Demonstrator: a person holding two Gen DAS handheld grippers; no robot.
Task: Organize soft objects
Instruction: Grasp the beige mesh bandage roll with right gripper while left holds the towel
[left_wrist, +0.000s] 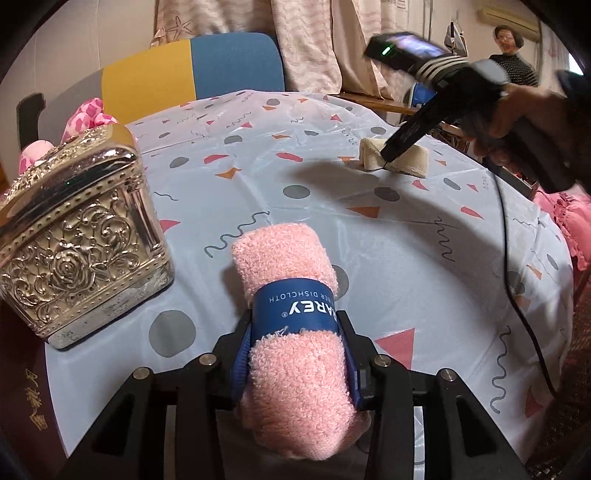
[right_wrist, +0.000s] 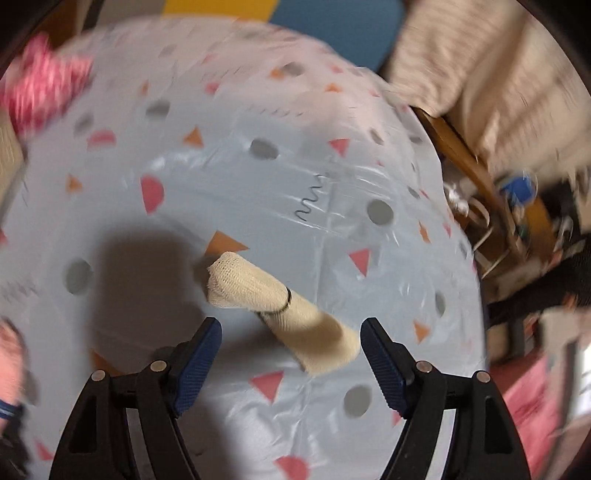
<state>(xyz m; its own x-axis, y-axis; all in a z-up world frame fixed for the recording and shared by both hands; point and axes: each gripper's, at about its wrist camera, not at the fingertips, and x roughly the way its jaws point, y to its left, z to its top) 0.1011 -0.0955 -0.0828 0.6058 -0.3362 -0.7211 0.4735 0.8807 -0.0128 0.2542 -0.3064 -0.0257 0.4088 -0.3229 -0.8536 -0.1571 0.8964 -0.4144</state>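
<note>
Beside cream roll (right_wrist: 284, 306), open tablecloth (right_wrist: 236, 192).

Table (left_wrist: 332, 206): metal box (left_wrist: 79, 236) at left; rolled dishcloth (left_wrist: 291, 295) near centre front; bandage roll (left_wrist: 402, 158) far right.

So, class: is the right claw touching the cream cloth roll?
Apart. The right wrist view shows the right claw open, with bare tablecloth between its left finger and the cream cloth roll, and a sliver of gap at the right finger.
</note>
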